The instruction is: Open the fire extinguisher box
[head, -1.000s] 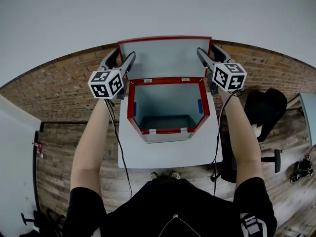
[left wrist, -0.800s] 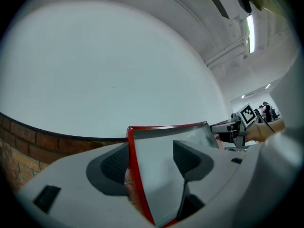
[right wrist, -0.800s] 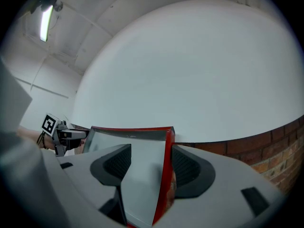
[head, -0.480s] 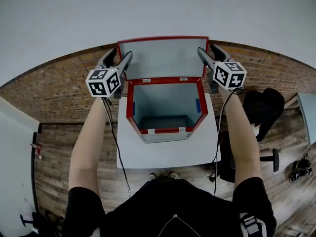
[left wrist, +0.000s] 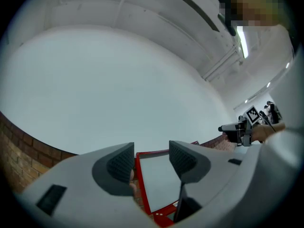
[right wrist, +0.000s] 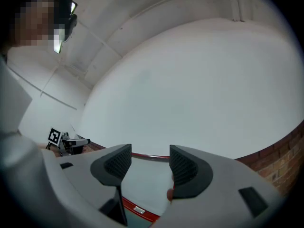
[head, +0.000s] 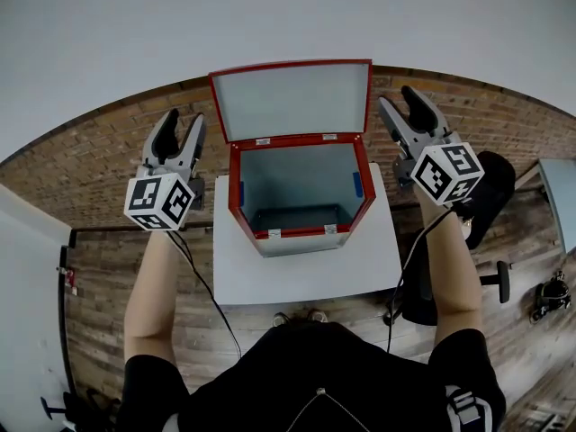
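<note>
The red fire extinguisher box (head: 300,232) stands on a small white table (head: 306,273), its lid (head: 292,100) swung up and back so the grey inside shows. My left gripper (head: 178,131) hovers to the left of the lid, apart from it; its jaws are closing with nothing between them. My right gripper (head: 407,108) hangs to the right of the lid, open and holding nothing. In the left gripper view the lid (left wrist: 159,182) appears beyond the jaws. The right gripper view looks past its jaws at the lid's top edge (right wrist: 147,156).
A brick wall base (head: 99,165) and a pale wall rise behind the table. A black office chair (head: 477,205) stands at the right. Wooden floor (head: 99,268) surrounds the table. Cables hang from both grippers.
Both grippers have drawn outward from the lid's side edges, the left one to the left and down, the right one to the right. The lid stays upright.
</note>
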The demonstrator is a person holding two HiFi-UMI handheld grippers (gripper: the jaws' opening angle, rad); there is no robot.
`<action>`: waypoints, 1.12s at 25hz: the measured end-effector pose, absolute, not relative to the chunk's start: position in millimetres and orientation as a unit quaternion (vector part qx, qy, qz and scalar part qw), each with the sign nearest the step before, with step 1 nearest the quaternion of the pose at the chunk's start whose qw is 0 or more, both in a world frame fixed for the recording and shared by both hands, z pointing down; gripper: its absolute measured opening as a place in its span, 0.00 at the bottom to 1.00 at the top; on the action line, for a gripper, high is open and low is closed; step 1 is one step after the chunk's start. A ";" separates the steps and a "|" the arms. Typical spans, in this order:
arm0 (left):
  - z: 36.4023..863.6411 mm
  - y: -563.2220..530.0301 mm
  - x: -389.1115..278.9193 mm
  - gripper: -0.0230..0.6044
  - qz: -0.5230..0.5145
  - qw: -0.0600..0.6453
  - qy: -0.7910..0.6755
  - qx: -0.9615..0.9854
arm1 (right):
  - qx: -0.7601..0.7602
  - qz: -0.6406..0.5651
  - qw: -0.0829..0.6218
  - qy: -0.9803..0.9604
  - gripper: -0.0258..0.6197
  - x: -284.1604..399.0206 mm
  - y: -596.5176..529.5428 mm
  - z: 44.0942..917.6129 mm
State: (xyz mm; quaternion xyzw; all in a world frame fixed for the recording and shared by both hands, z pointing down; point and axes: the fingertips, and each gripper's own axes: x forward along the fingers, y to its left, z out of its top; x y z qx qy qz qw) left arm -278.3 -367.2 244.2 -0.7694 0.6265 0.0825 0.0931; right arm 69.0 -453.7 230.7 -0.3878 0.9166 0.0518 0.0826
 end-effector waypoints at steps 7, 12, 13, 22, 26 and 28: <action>250.6 -297.0 -242.3 0.26 0.093 0.114 0.600 -0.786 | -0.346 0.090 0.086 0.930 0.23 45.6 -373.7 237.2; 289.7 -266.7 -209.4 0.16 0.075 0.102 0.578 -0.806 | -0.314 0.080 0.073 0.943 0.12 21.2 -323.6 274.6; 297.7 -260.8 -203.0 0.15 0.072 0.098 0.572 -0.811 | -0.308 0.075 0.067 0.946 0.11 16.1 -314.7 285.4; 356.0 -218.6 -158.9 0.11 0.085 0.045 0.525 -0.846 | -0.267 0.053 0.016 0.962 0.07 -20.0 -250.0 364.6; 388.9 -206.7 -136.3 0.11 0.067 0.021 0.503 -0.861 | -0.259 0.056 0.013 0.964 0.07 -25.6 -230.5 381.2; 401.0 -199.7 -128.0 0.11 0.066 0.011 0.494 -0.867 | -0.260 0.041 -0.002 0.965 0.07 -25.0 -224.6 393.0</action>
